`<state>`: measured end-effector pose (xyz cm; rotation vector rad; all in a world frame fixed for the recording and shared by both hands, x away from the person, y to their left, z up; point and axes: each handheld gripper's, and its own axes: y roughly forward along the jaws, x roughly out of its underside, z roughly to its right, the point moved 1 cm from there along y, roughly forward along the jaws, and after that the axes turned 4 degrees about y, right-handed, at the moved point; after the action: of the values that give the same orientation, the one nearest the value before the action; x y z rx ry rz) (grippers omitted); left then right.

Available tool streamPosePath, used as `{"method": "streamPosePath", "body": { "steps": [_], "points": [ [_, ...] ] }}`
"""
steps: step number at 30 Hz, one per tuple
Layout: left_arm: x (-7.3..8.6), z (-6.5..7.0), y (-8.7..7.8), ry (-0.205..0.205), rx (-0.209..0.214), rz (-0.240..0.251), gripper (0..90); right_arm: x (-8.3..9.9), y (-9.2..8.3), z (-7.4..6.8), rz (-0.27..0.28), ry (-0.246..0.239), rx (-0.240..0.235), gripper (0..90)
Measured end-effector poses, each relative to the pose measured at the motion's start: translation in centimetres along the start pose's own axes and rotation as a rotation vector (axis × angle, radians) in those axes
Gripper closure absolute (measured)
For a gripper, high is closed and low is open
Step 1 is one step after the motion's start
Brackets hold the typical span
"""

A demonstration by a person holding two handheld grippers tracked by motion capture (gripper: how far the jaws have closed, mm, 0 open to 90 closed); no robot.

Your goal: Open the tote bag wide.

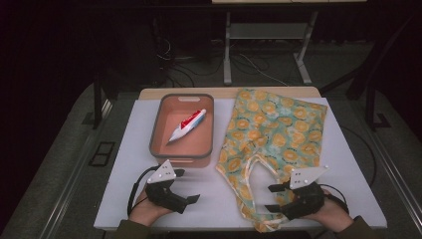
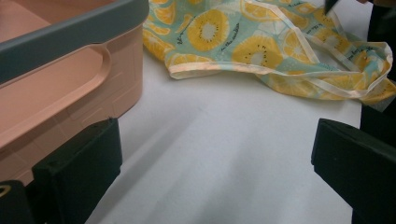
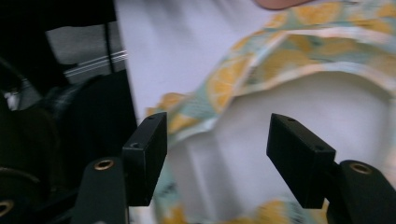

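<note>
A cloth bag (image 1: 271, 127) printed with yellow citrus slices lies flat on the right half of the white tabletop (image 1: 134, 164), its handles (image 1: 259, 167) toward the person. A salmon bin with a grey rim (image 1: 155, 130) stands left of it and holds a red-and-white tube (image 1: 186, 125). My right gripper (image 1: 269, 197) is open at the bag's near end, jaws apart over the handle loop, and the cloth (image 3: 233, 79) is blurred beneath them (image 3: 218, 126). My left gripper (image 1: 188, 185) is open over bare table just in front of the bin, which stands beside its left jaw (image 2: 217, 168).
The bin's wall and handle cut-out (image 2: 70, 74) stand close to my left gripper's left jaw. The bag's edge (image 2: 252, 46) lies ahead of that gripper. Both hands rest near the table's front edge (image 1: 219, 225). Dark floor, cables and a desk frame (image 1: 227, 50) lie beyond the table.
</note>
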<state>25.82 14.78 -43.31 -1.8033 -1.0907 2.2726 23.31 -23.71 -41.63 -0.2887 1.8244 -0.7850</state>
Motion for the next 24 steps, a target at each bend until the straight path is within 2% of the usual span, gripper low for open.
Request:
{"method": "streamPosePath", "body": {
  "steps": [1, 6, 11, 16, 18, 21, 23, 24],
  "points": [
    [0.0, 0.0, 0.0, -0.001, 0.0, -0.001, 0.4, 0.0, 0.5, -0.4, -0.016, -0.01, -0.012, 39.1],
    [0.0, 0.0, 0.0, 0.003, 0.002, -0.001, 0.4, 0.2, 1.2, -0.5, -0.054, -0.008, -0.036, 39.5],
    [0.0, 0.1, 0.0, 0.001, 0.002, -0.003, 0.4, 0.6, 2.2, -1.1, -0.114, -0.03, -0.105, 48.1],
    [0.0, 0.0, 0.1, -0.002, 0.002, -0.003, 0.4, 0.5, 2.4, -1.2, -0.099, -0.018, -0.124, 48.4],
    [0.0, 0.0, 0.0, -0.001, 0.002, -0.001, 0.4, 0.3, 2.3, -1.0, -0.077, -0.011, -0.103, 48.6],
    [0.0, 0.0, 0.1, -0.001, 0.002, -0.002, 0.4, -0.1, 2.1, -0.2, -0.03, 0.033, -0.074, 49.5],
    [0.0, 0.0, 0.1, 0.003, 0.004, -0.006, 0.4, -0.5, 2.5, 0.2, -0.034, 0.041, -0.042, 49.1],
    [0.0, 0.0, 0.2, 0.003, 0.004, -0.007, 0.4, -0.5, 2.5, 0.2, -0.034, 0.041, -0.042, 49.1]
  ]
}}
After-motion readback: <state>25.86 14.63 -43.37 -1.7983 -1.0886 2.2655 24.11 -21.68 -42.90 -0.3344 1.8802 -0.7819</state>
